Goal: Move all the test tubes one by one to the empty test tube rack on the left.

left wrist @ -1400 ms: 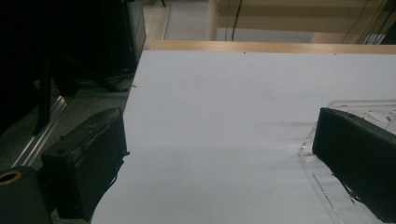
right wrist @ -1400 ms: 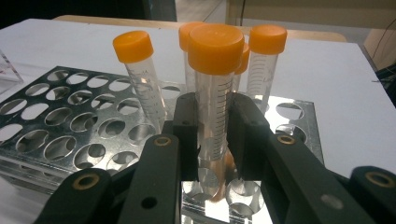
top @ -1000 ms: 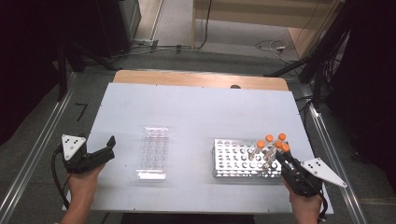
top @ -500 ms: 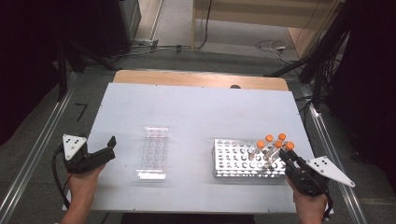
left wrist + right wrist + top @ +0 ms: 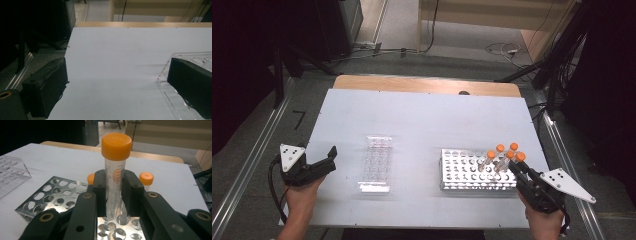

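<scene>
Gripping an orange-capped tube [image 5: 113,180] between its jaws, the right gripper [image 5: 114,192] holds it upright just above the rack [image 5: 50,196]. Spread wide, the left gripper [image 5: 328,161] rests beside the clear tray [image 5: 376,162].

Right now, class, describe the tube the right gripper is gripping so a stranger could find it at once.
Start at the metal rack on the white table's right half, and go to the orange-capped tubes at its right end. The held tube is the nearest one, clamped between the right gripper's black jaws.
</scene>
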### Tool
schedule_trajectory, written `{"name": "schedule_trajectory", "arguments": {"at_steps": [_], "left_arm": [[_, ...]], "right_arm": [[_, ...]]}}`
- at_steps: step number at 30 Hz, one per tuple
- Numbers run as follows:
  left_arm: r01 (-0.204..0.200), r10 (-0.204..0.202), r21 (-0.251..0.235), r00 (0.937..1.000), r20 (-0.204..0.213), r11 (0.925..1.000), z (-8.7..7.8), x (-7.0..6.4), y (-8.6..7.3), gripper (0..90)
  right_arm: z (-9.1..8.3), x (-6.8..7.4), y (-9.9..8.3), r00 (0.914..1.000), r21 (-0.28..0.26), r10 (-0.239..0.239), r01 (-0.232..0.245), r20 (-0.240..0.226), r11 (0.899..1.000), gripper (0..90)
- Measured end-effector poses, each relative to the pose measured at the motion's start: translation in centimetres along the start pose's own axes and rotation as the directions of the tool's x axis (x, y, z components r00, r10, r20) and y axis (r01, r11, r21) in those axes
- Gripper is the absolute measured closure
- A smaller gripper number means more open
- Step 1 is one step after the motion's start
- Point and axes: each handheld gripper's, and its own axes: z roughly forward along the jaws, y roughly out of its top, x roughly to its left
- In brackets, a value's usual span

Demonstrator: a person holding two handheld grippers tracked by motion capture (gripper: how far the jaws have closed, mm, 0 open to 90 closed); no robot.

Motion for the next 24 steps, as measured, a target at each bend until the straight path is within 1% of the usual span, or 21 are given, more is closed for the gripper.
{"name": "schedule_trajectory", "arguments": {"at_steps": [1, 4, 5, 6, 7, 8, 12, 13, 17, 18, 20, 21, 23, 24], "left_arm": [[-0.001, 0.001, 0.0, 1.0, 0.001, 1.0, 0.0, 0.0, 0.0, 3.1], [-0.006, 0.006, -0.003, 1.0, 0.007, 1.0, -0.1, -0.2, 0.0, 3.2], [-0.006, 0.006, -0.004, 0.9999, 0.008, 1.0, -0.1, -0.3, 0.0, 3.2], [-0.01, 0.01, -0.002, 0.9999, 0.01, 0.9999, -0.1, -0.3, 0.1, 3.3], [-0.009, 0.009, -0.002, 0.9999, 0.014, 1.0, -0.2, -0.4, 0.1, 3.3], [-0.01, 0.011, -0.003, 0.9998, 0.019, 0.9999, -0.2, -0.5, 0.1, 3.4], [-0.006, 0.006, -0.004, 0.9992, 0.04, 1.0, -0.2, -0.9, 0.1, 3.7], [-0.005, 0.006, -0.007, 0.9988, 0.049, 1.0, -0.3, -1.0, 0.2, 3.7], [-0.014, 0.014, -0.011, 0.9977, 0.066, 0.9998, -0.4, -1.6, 0.4, 3.7], [-0.014, 0.015, -0.014, 0.9974, 0.07, 0.9998, -0.4, -1.8, 0.5, 3.7], [-0.013, 0.015, -0.016, 0.9964, 0.083, 0.9998, -0.4, -2.0, 0.7, 4.5], [-0.012, 0.014, -0.018, 0.9955, 0.093, 0.9998, -0.5, -2.1, 0.7, 4.5], [-0.018, 0.02, -0.02, 0.9948, 0.099, 0.9996, -0.5, -2.3, 0.8, 4.7], [-0.015, 0.017, -0.022, 0.9943, 0.105, 0.9996, -0.5, -2.4, 0.8, 4.7]], "right_arm": [[0.0, 0.0, 0.0, 1.0, 0.0, 0.0, 0.0, 0.0, 1.0, 72.2], [0.0, 0.6, 0.1, 0.9997, 0.002, -0.003, 0.003, -0.025, 1.0, 72.2], [0.0, 0.6, 0.1, 0.9997, 0.002, -0.003, 0.003, -0.025, 1.0, 72.2], [0.0, 0.9, 0.2, 0.9991, 0.005, -0.008, 0.009, -0.041, 1.0, 72.2], [0.0, 0.9, 0.2, 0.9991, 0.005, -0.008, 0.009, -0.041, 1.0, 72.2], [0.0, 1.3, 0.4, 0.9981, 0.007, -0.018, 0.019, -0.059, 1.0, 72.2], [0.1, 2.1, 0.6, 0.9954, 0.004, -0.023, 0.023, -0.093, 1.0, 72.2], [0.1, 2.1, 0.6, 0.9954, 0.004, -0.023, 0.023, -0.093, 1.0, 72.2], [0.4, 3.0, 1.0, 0.9913, 0.006, -0.034, 0.035, -0.127, 0.999, 72.2], [0.4, 3.0, 1.0, 0.9913, 0.006, -0.034, 0.035, -0.127, 0.999, 72.2], [0.6, 3.6, 1.2, 0.9883, 0.006, -0.043, 0.044, -0.146, 0.999, 72.2], [0.6, 3.6, 1.2, 0.9883, 0.006, -0.043, 0.044, -0.146, 0.999, 72.2], [0.9, 4.2, 1.3, 0.9848, 0.004, -0.054, 0.056, -0.165, 0.998, 72.2], [0.9, 4.2, 1.3, 0.9848, 0.004, -0.054, 0.056, -0.165, 0.998, 72.2]]}}
